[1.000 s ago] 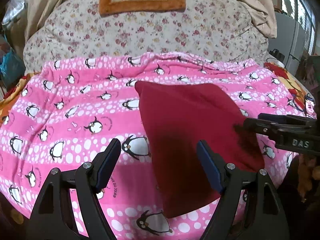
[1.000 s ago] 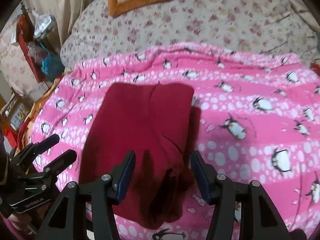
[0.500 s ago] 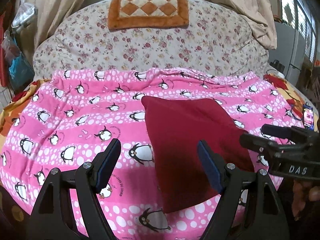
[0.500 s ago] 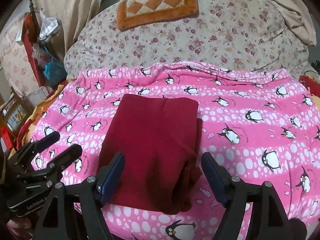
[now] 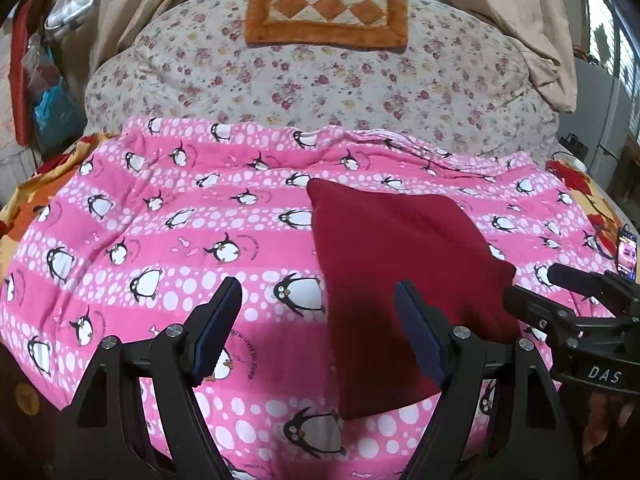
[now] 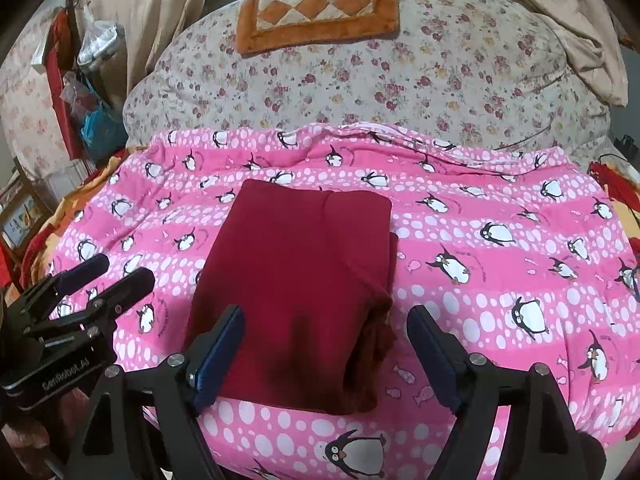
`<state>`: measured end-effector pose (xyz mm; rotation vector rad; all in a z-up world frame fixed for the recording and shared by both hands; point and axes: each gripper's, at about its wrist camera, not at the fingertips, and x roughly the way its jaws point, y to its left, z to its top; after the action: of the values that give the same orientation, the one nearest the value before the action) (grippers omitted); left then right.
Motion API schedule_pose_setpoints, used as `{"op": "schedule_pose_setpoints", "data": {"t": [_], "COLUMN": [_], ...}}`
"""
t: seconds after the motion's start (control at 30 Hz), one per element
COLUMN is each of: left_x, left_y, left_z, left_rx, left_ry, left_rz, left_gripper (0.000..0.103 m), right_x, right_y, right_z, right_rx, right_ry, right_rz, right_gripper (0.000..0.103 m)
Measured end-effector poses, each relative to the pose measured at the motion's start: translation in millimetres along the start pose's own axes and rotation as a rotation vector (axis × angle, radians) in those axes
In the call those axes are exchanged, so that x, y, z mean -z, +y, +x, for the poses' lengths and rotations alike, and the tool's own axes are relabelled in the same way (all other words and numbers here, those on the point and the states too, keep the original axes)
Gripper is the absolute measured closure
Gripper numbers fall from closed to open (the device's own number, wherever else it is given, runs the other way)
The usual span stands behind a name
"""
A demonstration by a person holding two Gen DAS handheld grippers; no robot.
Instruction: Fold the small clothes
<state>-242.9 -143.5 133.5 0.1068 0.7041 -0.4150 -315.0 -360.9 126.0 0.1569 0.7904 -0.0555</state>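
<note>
Spread over the bed, a pink penguin blanket [image 5: 168,240] fronts a flowered quilt [image 5: 320,80] and an orange checked cushion [image 5: 326,12] at the back. From the left wrist camera, the left gripper [image 5: 318,320] hangs wide open with nothing between its blue pads; a second ago it sat lower and closer, and it has since drawn up and back. The red garment [image 5: 392,280] lies flat as a folded slab ahead and to the right of this gripper, its near edge passing behind the right-hand pad. The right gripper [image 5: 532,292] shows at the far right, just off the cloth's right corner, which it was nipping a second ago and has now let go. From the right wrist camera, the right gripper [image 6: 326,344] is spread wide and empty, the red garment [image 6: 304,264] lying straight ahead and reaching down between its fingers, a loose lip at its right edge. The left gripper [image 6: 108,276] sits apart at the left, over blanket. I'd judge this fold finished and released.
</note>
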Motion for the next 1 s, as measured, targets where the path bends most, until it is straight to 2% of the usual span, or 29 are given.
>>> {"op": "schedule_pose_setpoints", "data": {"t": [0.17, 1.0], "left_x": [1, -8], "left_y": [2, 0], "left_z": [7, 28], "left_rx": [0.006, -0.028], "left_ry": [0.032, 0.053], "left_rz": [-0.004, -0.008], "left_gripper": [0.024, 0.024], "right_x": [2, -5], "right_y": [-1, -3], "right_z": [3, 27], "right_rx": [0.006, 0.022], "right_ry": [0.011, 0.045], "right_rz": [0.003, 0.015], "right_gripper": [0.021, 0.021]}}
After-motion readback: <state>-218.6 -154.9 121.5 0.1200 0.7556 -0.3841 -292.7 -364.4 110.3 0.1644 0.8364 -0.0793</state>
